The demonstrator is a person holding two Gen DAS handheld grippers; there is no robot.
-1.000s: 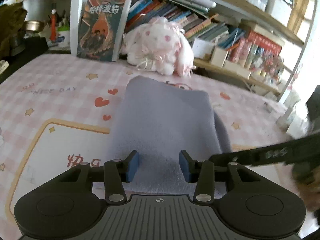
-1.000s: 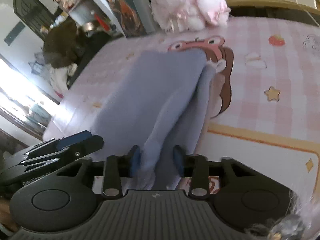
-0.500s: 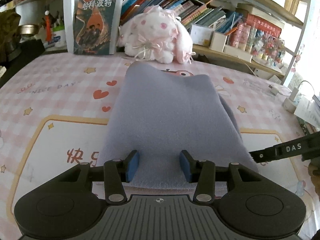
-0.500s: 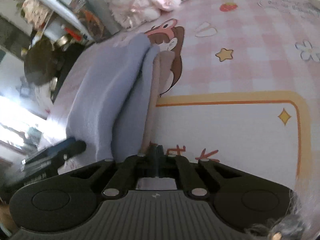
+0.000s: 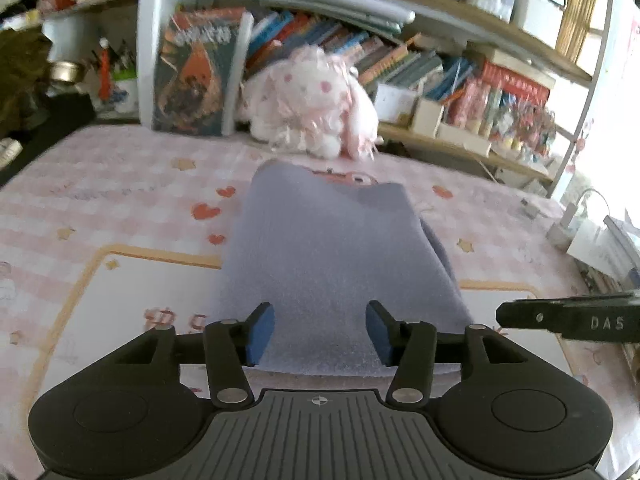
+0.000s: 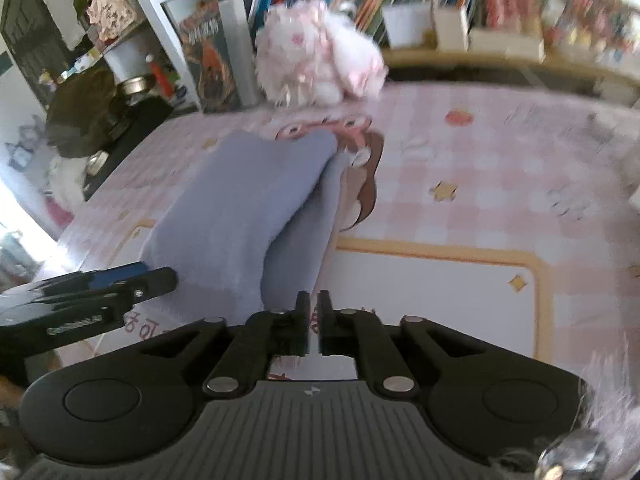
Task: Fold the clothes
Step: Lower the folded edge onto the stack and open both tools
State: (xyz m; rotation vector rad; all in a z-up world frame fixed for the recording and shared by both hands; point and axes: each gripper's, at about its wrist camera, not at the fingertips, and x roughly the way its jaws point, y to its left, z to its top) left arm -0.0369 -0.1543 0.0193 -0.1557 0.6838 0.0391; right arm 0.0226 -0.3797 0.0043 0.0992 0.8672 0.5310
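Folded lavender cloth [image 5: 332, 264] lies on a pink checked mat [image 5: 120, 208] printed with hearts, stars and a cartoon face, its long axis running from near to far. The far end reaches the cartoon face, just short of a white-and-pink plush toy [image 5: 312, 104] that sits against a shelf of books [image 5: 400, 60]. From the right wrist view the cloth [image 6: 248, 208] shows as two layers, the upper one lying over a narrower strip along its right side.

The left gripper [image 5: 320, 332] hangs over the near edge of the cloth with its jaws set about half apart; they have just been widening. The blue pads [image 5: 260, 332] stand clear of the fabric on either side of a stretch of it, pinching nothing. In the right wrist view this gripper [image 6: 116, 280] shows at the near left, beside the cloth's left near corner.

The right gripper [image 6: 314, 320] sits at the near right corner of the cloth, its jaws parted only by a narrow slit, having just opened a little. The gap between its fingers [image 6: 300, 320] looks empty; the mat shows through it. Whether the fingertips touch the cloth's edge cannot be told. In the left wrist view only one black finger of it [image 5: 568, 320] reaches in from the right, over the mat just beside the cloth.
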